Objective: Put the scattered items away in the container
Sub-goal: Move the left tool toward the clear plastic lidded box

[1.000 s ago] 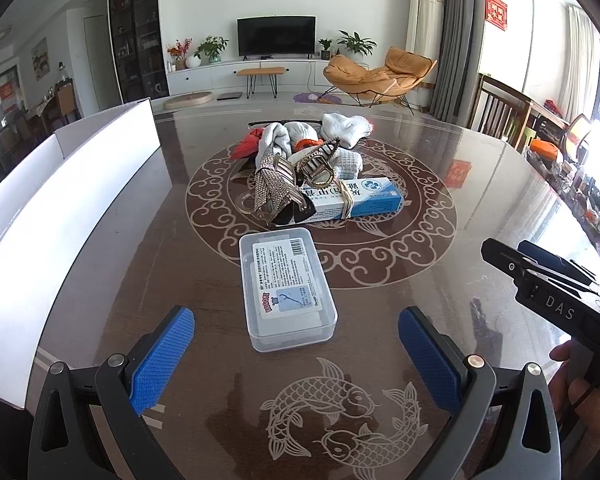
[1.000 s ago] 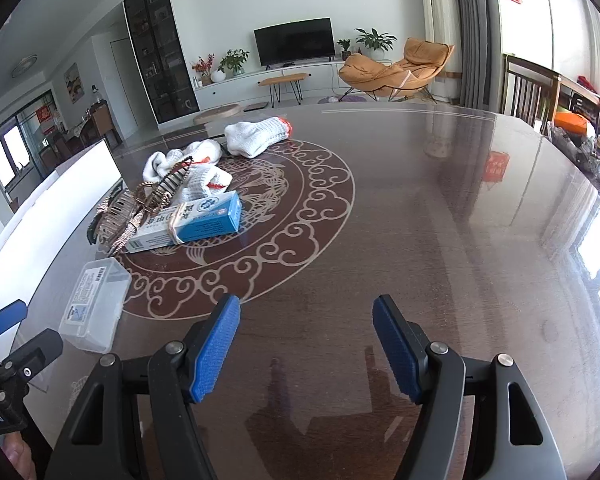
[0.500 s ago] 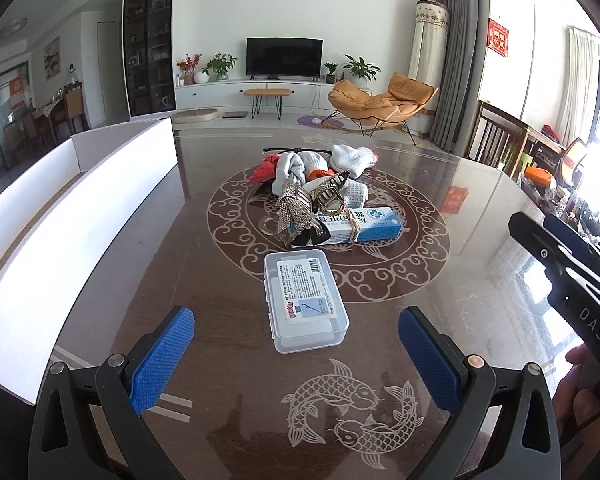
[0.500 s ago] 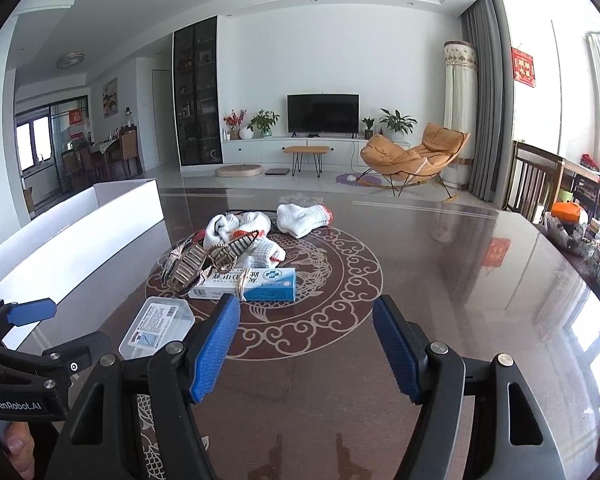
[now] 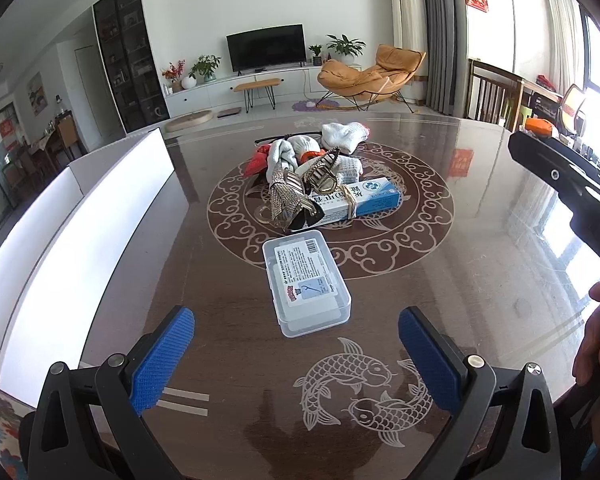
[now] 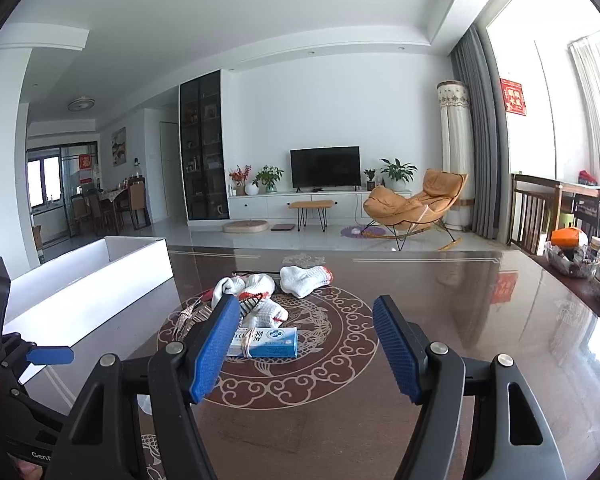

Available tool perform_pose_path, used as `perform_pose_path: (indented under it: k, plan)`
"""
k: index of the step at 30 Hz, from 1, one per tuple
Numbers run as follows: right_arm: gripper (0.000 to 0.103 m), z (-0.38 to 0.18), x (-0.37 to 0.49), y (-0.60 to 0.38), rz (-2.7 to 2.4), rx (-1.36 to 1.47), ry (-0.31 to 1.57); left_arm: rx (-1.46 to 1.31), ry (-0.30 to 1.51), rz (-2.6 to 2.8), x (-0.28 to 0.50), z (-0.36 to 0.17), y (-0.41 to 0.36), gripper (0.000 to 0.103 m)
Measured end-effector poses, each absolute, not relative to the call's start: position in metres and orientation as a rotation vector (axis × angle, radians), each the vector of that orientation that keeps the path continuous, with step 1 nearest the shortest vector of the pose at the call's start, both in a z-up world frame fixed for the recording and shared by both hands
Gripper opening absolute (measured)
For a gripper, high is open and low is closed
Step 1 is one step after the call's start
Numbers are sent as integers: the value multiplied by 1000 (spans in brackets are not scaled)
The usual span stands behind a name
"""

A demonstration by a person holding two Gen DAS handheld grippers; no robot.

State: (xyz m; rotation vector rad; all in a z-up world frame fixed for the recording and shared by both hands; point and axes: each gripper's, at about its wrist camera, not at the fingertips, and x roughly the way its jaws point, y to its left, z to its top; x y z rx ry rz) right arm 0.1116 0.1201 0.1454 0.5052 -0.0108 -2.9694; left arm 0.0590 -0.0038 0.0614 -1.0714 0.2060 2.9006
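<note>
- The left hand-held gripper [image 5: 296, 354] hovered low over the near part of the desk [image 5: 480, 248], its blue pads spread wide with nothing between them.
- The right hand-held gripper [image 6: 306, 350] was likewise spread and empty, held higher and looking across the desk toward the pile.
- A clear plastic box [image 5: 305, 282] with a printed label lay flat just ahead of the left gripper, roughly in line with the gap between its pads and apart from the other items.
- Beyond it sat the heap at the middle of the desk's round pattern — a blue-and-white carton [image 5: 360, 200], a metallic mesh piece [image 5: 285, 196], a buckle-like clasp [image 5: 323, 178], white socks [image 5: 344, 134] and something red [image 5: 257, 162], all touching or overlapping.
- The white container [image 5: 80, 216] stood along the left side of the desk; what its inside held could not be made out from either view.
- Judging by this, the tidying looked barely begun — every item in view lay on the desk, none gripped.
- The clear plastic box seemed the likely first pick, since it was nearest and stood alone; the tangled heap would be left for after.
</note>
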Motion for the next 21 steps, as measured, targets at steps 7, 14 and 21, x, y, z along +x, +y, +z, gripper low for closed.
perform_pose_path:
  k: [7, 14, 21]
  plan:
    - [70, 140, 111, 121, -2920, 576, -77, -1071, 261, 2912, 62, 59, -6, 103]
    - [70, 135, 117, 112, -2949, 590, 11, -1067, 230, 2889, 62, 62, -8, 103]
    - [70, 129, 116, 106, -2913, 625, 7, -1032, 247, 2854, 67, 64, -3, 103]
